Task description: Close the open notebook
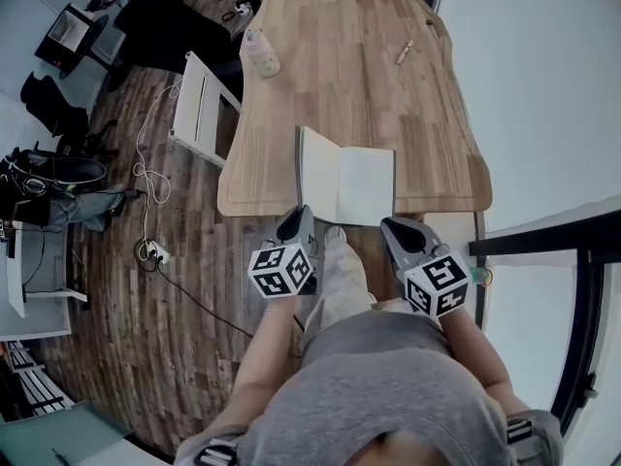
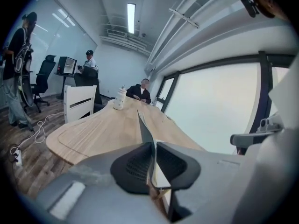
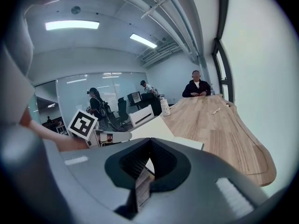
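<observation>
head view looks down, gripper views along table (image 1: 340,76); all show notebook (image 1: 346,184).

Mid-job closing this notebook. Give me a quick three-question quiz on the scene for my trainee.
1. Multiple choice: what is the left hand-held gripper shut on?
A) a cable
B) the notebook's left leaf
C) a chair
2. True or false: the notebook lies fully closed on the table.
3. Fill in: in the head view, the white bottle stands near the table's ___ edge.

Key: 1 B; 2 false, one leaf is raised; 3 left.
</observation>
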